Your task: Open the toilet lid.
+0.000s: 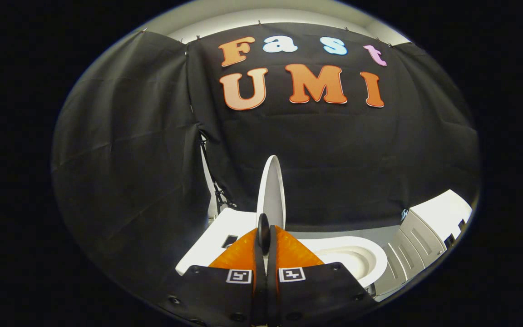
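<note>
since the lid point(271, 190) already stands upright, edge-on at centre frame, i'd judge the lifting nearly done and the care now lies in letting go. starting at lower left, the white tank top point(216, 236) sits behind the hinge; at lower centre the gripper point(265, 234) has its orange fingers point(239, 254) closed tight together just under the lid's lower edge, though whether they pinch it i cannot tell. lower right, the bowl point(357, 259) lies open. ease the lid back until it rests, then release.
</note>
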Action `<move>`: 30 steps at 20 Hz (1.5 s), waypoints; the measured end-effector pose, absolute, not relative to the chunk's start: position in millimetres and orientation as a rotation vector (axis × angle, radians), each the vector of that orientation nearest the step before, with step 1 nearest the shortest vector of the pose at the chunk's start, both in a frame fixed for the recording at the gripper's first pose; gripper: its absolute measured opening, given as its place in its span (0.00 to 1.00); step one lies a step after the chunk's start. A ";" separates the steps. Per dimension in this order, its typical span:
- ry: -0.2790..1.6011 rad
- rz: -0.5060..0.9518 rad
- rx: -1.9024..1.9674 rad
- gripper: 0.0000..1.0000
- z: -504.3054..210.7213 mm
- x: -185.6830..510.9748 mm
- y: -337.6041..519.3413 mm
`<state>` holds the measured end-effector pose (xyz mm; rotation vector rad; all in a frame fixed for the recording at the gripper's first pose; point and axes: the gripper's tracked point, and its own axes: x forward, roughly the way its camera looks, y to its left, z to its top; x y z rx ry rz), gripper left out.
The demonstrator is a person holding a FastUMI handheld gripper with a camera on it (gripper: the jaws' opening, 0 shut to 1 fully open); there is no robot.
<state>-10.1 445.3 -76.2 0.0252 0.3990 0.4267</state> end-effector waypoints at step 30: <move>0.227 0.523 0.064 1.00 11.5 -27.3 458.4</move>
